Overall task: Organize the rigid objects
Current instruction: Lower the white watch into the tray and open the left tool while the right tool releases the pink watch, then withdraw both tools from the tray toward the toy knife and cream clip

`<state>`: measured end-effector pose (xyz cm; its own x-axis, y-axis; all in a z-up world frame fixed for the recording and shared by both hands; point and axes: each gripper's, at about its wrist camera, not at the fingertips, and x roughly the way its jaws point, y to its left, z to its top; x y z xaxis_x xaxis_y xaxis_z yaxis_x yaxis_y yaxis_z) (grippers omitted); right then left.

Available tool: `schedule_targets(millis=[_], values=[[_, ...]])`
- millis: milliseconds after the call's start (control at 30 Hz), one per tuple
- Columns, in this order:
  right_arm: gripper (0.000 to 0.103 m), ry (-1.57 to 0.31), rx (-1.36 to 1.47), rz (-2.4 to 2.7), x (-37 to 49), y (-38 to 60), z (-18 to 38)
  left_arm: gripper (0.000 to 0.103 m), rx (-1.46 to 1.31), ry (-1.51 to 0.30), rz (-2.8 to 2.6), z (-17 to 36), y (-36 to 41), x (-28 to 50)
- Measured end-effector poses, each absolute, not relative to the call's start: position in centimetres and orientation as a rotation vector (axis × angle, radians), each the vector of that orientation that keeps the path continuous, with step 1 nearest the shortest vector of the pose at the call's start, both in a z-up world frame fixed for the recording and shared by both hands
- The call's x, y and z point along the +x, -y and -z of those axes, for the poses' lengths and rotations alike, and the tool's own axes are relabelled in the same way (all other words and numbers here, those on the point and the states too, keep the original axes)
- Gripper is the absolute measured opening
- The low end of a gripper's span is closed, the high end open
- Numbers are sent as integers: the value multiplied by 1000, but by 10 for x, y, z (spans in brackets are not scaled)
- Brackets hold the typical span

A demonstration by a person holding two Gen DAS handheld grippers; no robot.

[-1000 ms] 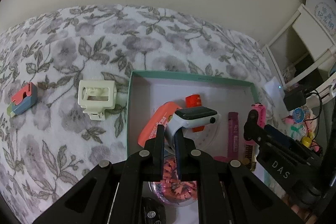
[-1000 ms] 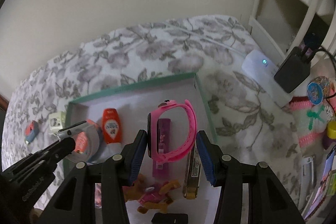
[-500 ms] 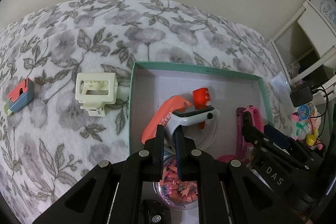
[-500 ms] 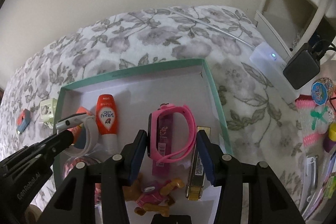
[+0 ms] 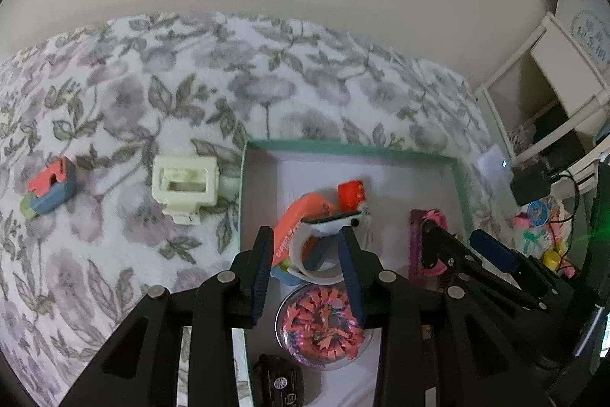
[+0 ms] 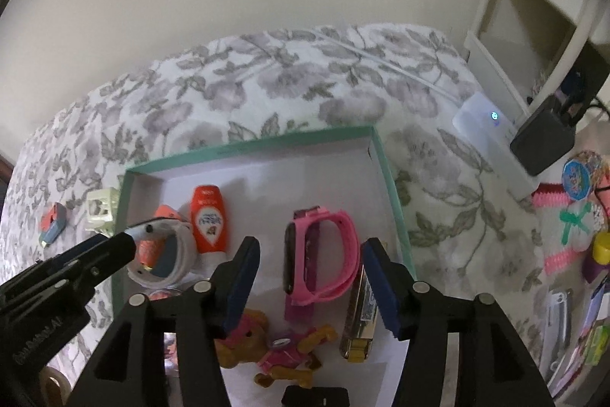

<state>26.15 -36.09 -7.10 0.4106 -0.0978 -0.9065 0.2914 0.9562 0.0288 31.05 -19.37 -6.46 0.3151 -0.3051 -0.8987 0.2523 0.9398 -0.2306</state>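
The white watch [image 5: 324,243] lies in the teal-rimmed box [image 5: 350,144], directly between the spread fingers of the left claw [image 5: 305,254], leaning on an orange-red case [image 5: 293,227]. Half a second ago that claw was clenched on its strap; now it stands released, with a clear gap on each side of the band. Ahead of it and to its left, outside the box on the flowered bedspread [image 5: 152,94], sit a cream plastic block [image 5: 185,184] and, further left, a red-and-blue piece [image 5: 49,191], both where they were before. Just below the claw's tips lies a round clear case of pink bits [image 5: 322,323].

An orange bottle [image 6: 209,220] lies just ahead and to the right of the left claw's tips.

The pink watch [image 6: 322,256] rests on its side in the box, on top of a purple strip [image 6: 305,254], between the fingers of the right claw [image 6: 314,281]. That claw has also opened wider than a second ago and touches the band on neither side. A gold-ended bar [image 6: 360,315] lies by its right finger, and a brown-and-pink toy dog [image 6: 274,346] lies close beneath the claw. Right of the box, well apart, sits a white device with a blue light [image 6: 484,119].
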Motion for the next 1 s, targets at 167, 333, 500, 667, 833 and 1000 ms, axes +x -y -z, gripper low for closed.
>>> schedule_targets(millis=[167,333,500,667,833,1000], values=[[60,-1062,175,245,259,357,46,37,-44,-1155,347,46,188,311],[61,-1009,170,244,257,354,25,39,-57,-1137,337,33,182,311],[61,-985,154,254,257,352,14,42,-66,-1124,331,26,178,311],[60,-990,150,257,256,352,16,43,-69,-1122,316,24,175,313],[70,-996,136,260,257,352,19,52,-52,-1127,281,27,172,316],[73,-998,124,257,258,351,22,72,-51,-1116,220,28,163,319]])
